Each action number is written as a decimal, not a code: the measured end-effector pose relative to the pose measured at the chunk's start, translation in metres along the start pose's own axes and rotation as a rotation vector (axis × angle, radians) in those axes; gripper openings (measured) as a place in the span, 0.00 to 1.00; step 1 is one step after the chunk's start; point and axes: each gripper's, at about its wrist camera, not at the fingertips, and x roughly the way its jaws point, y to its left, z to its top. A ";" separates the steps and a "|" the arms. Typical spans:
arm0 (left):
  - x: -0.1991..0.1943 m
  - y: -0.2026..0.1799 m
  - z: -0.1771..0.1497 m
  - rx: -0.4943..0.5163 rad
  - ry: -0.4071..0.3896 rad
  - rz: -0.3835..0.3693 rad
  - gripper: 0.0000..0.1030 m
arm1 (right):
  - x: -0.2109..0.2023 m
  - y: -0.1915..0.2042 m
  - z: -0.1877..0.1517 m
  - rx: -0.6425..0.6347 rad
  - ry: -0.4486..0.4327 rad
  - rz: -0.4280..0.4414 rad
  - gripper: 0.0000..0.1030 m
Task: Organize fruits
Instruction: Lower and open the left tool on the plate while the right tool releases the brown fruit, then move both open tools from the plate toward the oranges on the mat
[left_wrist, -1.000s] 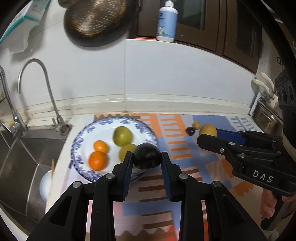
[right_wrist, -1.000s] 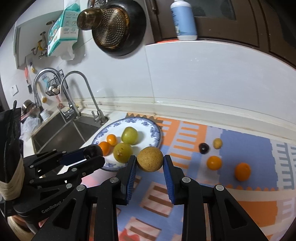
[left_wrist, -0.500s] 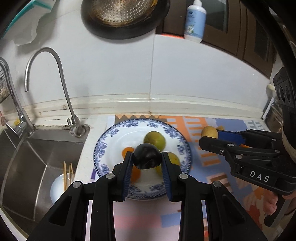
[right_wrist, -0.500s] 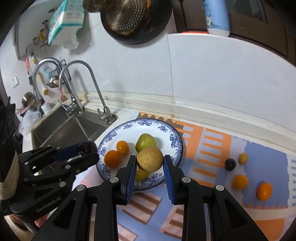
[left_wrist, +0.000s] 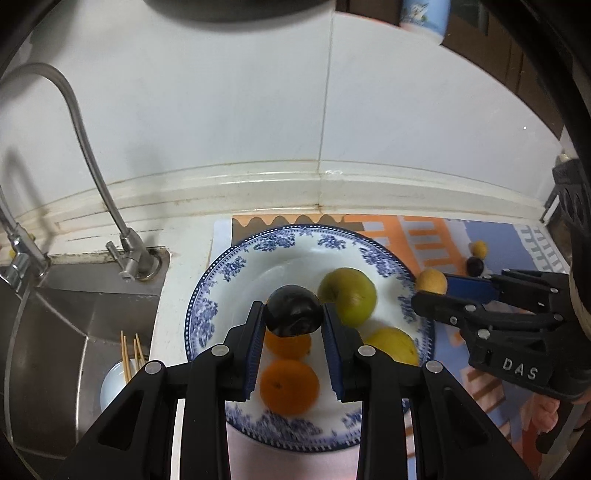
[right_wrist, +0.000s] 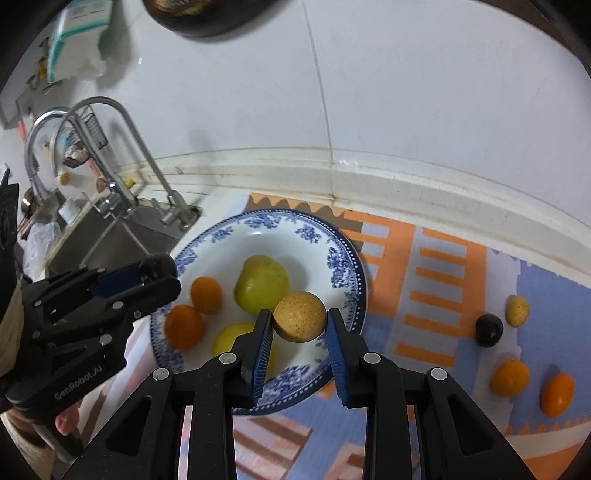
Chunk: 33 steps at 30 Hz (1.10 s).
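My left gripper is shut on a dark plum and holds it over the blue-patterned plate. The plate holds two oranges and two green-yellow fruits. My right gripper is shut on a tan speckled fruit over the plate's right side. The right gripper also shows in the left wrist view, at the plate's right rim. On the mat to the right lie a small dark plum, a small speckled fruit and two oranges.
The plate sits on an orange and blue mat against the white tiled wall. A steel sink with a tap lies left of the plate. A white cup with chopsticks stands in the sink.
Both grippers have moved forward and left with their fruits, from beside the plate to over it. The plate has grown larger in both views.
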 end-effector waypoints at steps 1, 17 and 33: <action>0.004 0.001 0.002 0.002 0.004 0.002 0.29 | 0.004 -0.001 0.001 0.001 0.009 -0.002 0.30; 0.041 0.009 0.011 -0.005 0.079 0.006 0.30 | 0.034 -0.008 0.011 0.018 0.060 0.000 0.30; -0.041 -0.015 0.002 -0.017 -0.061 0.005 0.42 | -0.029 0.005 -0.002 -0.021 -0.071 -0.015 0.42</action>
